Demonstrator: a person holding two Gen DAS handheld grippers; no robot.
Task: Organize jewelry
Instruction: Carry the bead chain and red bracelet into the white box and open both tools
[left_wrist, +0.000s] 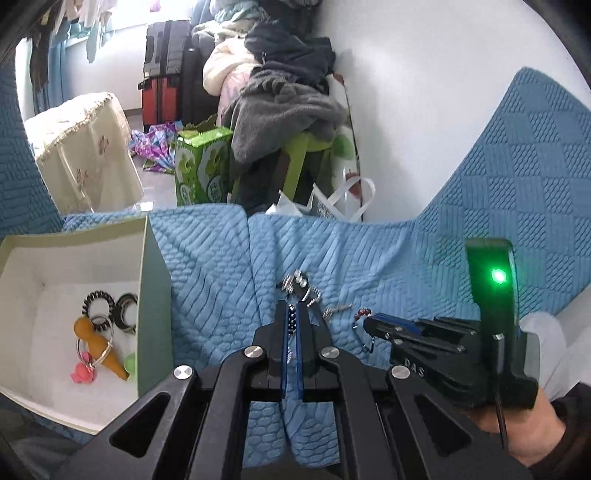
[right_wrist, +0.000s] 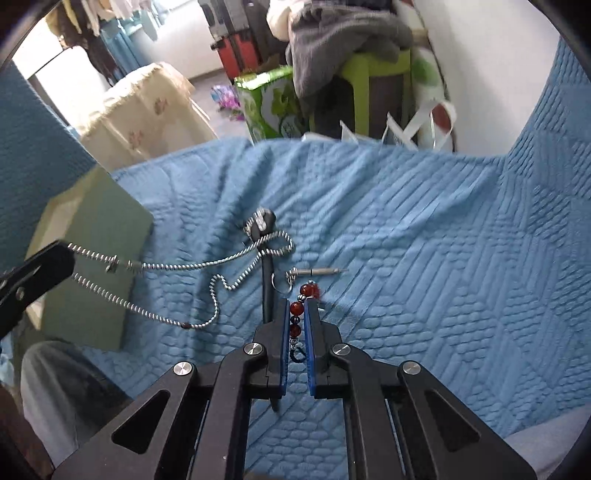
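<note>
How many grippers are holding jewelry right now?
2. The left gripper is shut on a silver chain, which trails across the blue blanket. The right gripper is shut on a red bead bracelet.

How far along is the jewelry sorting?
Partly done: the box already holds hair ties and a keychain. In hand: left gripper grips the silver chain, right gripper the red bead bracelet. Left: a small metal charm on the blanket.
</note>
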